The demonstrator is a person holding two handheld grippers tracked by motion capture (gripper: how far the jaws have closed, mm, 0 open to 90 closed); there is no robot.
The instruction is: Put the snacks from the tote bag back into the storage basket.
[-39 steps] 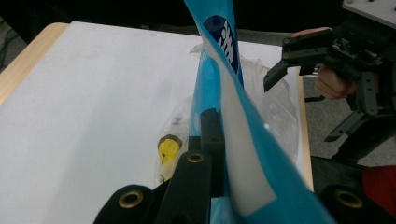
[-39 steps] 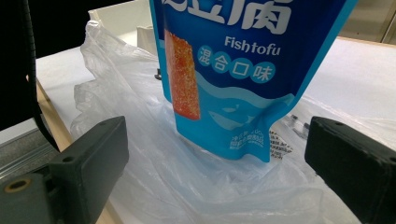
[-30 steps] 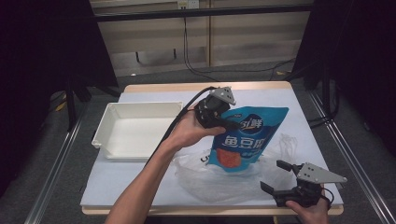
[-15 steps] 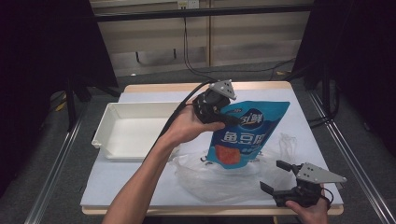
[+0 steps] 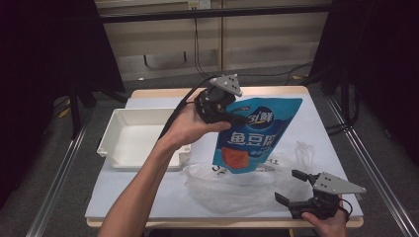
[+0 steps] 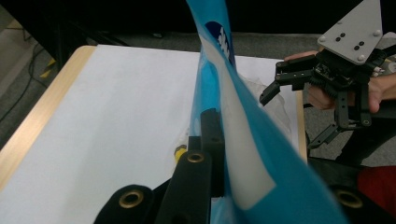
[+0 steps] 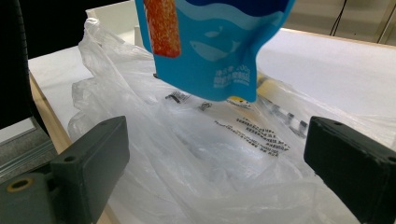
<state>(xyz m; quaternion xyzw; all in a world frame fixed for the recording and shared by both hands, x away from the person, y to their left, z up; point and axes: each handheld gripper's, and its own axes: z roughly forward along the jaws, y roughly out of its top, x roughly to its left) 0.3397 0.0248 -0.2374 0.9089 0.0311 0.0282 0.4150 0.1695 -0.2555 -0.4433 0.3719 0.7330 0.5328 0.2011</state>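
Note:
A blue snack pouch (image 5: 252,136) with white lettering and an orange panel hangs upright above the table. My left gripper (image 5: 232,117) is shut on its upper left corner; in the left gripper view the pouch (image 6: 247,140) runs between my black jaws. Its bottom edge (image 7: 210,46) hovers just over a crumpled clear plastic bag (image 5: 232,187) lying at the table's front. My right gripper (image 5: 286,185) stands open at the front right, its jaws wide on either side of the bag (image 7: 187,158) with nothing pinched. The right gripper (image 6: 289,119) also appears beyond the pouch.
A white rectangular tray (image 5: 111,133) sits on the left half of the white table cover (image 5: 316,123). The wooden table edge runs close under my right hand. Metal rails flank the table, and cables hang at the back.
My left hand has lifted the pouch higher and slightly away, so its bottom now hangs above the plastic bag. The right gripper has stayed where it was, still open.

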